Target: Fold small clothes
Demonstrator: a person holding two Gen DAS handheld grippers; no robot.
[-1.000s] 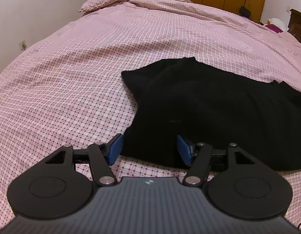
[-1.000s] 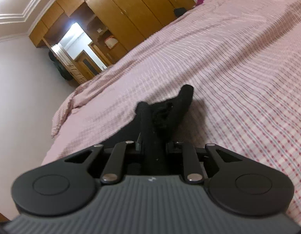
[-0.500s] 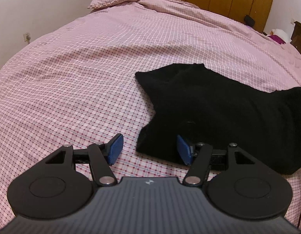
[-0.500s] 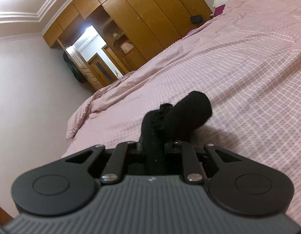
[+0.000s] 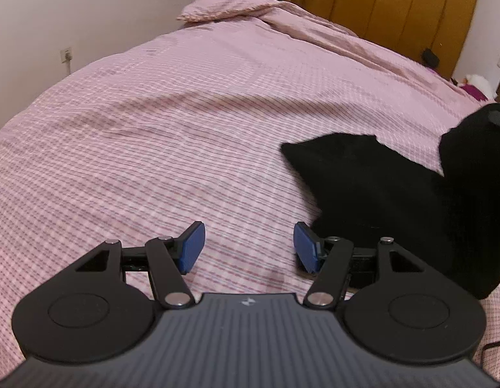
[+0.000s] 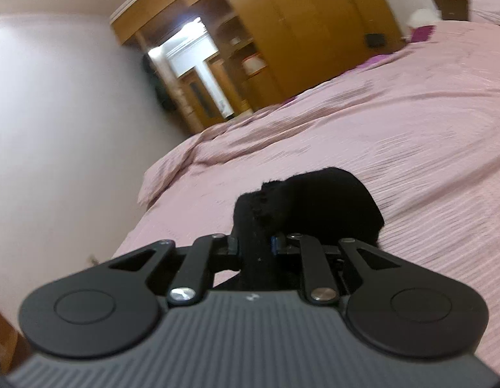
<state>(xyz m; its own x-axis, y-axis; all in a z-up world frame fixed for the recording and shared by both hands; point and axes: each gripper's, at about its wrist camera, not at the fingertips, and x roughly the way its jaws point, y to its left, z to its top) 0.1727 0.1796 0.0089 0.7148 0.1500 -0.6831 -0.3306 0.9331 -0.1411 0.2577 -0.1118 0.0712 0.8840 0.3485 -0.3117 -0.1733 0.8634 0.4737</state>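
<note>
Pink checked bedding covers the bed [image 5: 159, 135] where a small black garment [image 5: 379, 194] is being folded. To the garment's left, the left gripper [image 5: 248, 245] hovers low over bare sheet, its blue-padded jaws spread wide and empty, seemingly ready to take the near hem just beside its right pad. At the garment's right side, the right gripper [image 6: 255, 245] has its jaws clamped on a bunched edge of the cloth [image 6: 314, 200], raised off the bed, apparently so it can be carried over the flat part.

Right tool [image 6: 255, 245] pinches black garment [image 6: 318, 200] above pink bedspread [image 6: 411, 135].
</note>
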